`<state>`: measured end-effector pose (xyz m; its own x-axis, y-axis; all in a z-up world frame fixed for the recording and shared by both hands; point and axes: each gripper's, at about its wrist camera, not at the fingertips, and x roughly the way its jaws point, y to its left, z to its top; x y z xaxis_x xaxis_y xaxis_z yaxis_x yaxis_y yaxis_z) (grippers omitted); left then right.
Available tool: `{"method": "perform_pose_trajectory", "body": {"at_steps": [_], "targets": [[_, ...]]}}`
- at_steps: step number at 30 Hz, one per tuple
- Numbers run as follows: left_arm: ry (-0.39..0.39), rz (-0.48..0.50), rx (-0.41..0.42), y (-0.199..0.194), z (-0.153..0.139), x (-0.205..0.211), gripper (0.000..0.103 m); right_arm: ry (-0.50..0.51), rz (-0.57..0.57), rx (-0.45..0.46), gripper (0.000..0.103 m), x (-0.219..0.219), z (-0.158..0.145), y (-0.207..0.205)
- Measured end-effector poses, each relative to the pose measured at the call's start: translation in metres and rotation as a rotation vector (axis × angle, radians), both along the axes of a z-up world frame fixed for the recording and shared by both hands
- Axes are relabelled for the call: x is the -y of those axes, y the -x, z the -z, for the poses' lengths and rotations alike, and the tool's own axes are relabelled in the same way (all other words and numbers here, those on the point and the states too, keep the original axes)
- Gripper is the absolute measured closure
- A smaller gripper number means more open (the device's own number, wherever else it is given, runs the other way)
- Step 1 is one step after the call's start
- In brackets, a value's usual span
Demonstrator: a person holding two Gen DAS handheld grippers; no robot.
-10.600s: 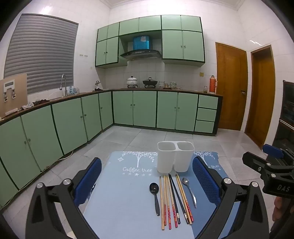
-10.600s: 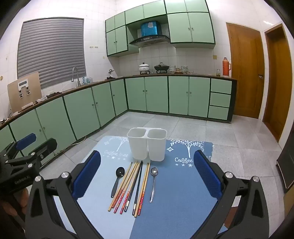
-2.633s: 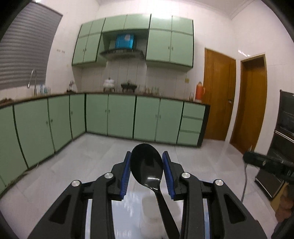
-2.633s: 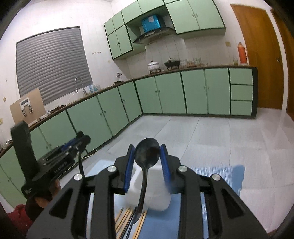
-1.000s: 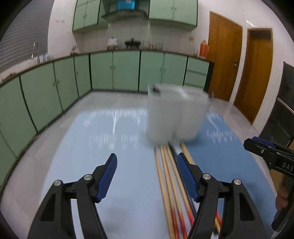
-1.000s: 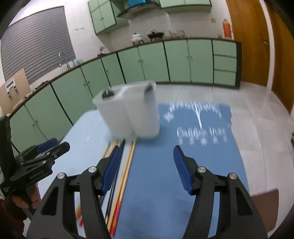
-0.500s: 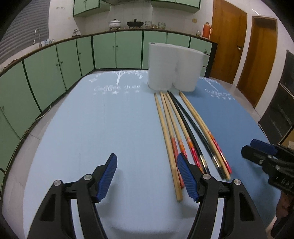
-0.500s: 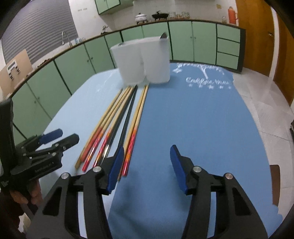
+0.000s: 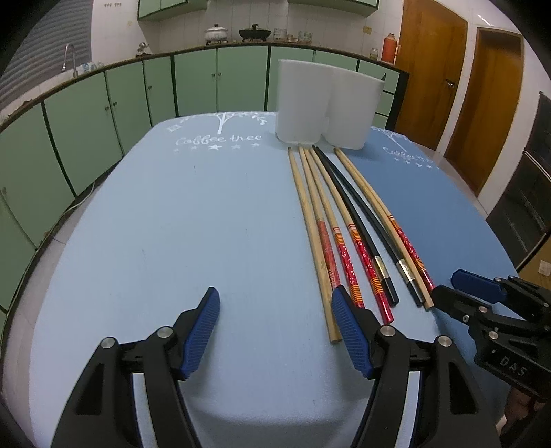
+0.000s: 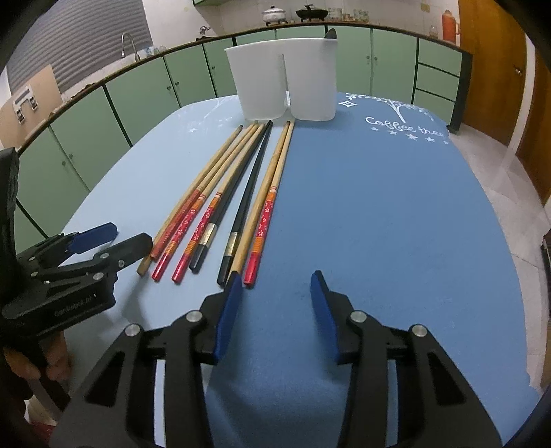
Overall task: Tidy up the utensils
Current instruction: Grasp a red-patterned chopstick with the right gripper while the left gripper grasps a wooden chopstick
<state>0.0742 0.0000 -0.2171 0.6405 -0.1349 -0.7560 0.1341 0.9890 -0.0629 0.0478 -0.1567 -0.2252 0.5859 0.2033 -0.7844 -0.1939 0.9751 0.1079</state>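
Note:
Several chopsticks lie side by side on the blue table mat, wooden ones with red ends and a black pair; they also show in the right wrist view. A white two-compartment holder stands at their far ends, also seen in the right wrist view, where a dark spoon tip pokes above its right rim. My left gripper is open and empty, low over the mat, its right finger beside the leftmost chopstick's near end. My right gripper is open and empty, just right of the chopsticks' near ends.
The blue mat covers the table, lighter on the left and darker on the right. Green kitchen cabinets run behind. Wooden doors stand at the back right. The table edge drops off left and right.
Both grippers have dropped lower and closer to the near ends of the chopsticks. Earlier each held a spoon; both spoons are now out of the grippers and off the mat.

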Motion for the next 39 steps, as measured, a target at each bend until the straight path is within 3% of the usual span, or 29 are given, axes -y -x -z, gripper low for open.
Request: {"method": "perform_pose_trajectory", "body": {"at_steps": [3, 9, 17, 21, 32, 39], "targets": [[0.003, -0.003, 0.001, 0.001, 0.001, -0.001, 0.036, 0.006, -0.010, 0.003, 0.064, -0.005, -0.001, 0.001], [0.001, -0.017, -0.001, 0.002, 0.000, -0.005, 0.036, 0.044, 0.045, 0.013, 0.082, 0.004, -0.001, -0.001], [0.010, -0.017, 0.001, 0.006, -0.002, -0.006, 0.036, 0.003, 0.024, 0.014, 0.081, 0.005, 0.000, 0.001], [0.017, 0.002, 0.009, 0.010, -0.004, -0.002, 0.036, 0.007, 0.018, 0.025, 0.098, 0.002, 0.002, -0.001], [0.002, 0.021, -0.004, 0.008, 0.002, 0.006, 0.036, -0.008, 0.045, 0.023, 0.098, 0.010, 0.001, 0.000], [-0.008, -0.022, -0.002, 0.008, 0.001, -0.004, 0.036, -0.007, 0.045, 0.023, 0.098, 0.010, 0.001, 0.000]]}}
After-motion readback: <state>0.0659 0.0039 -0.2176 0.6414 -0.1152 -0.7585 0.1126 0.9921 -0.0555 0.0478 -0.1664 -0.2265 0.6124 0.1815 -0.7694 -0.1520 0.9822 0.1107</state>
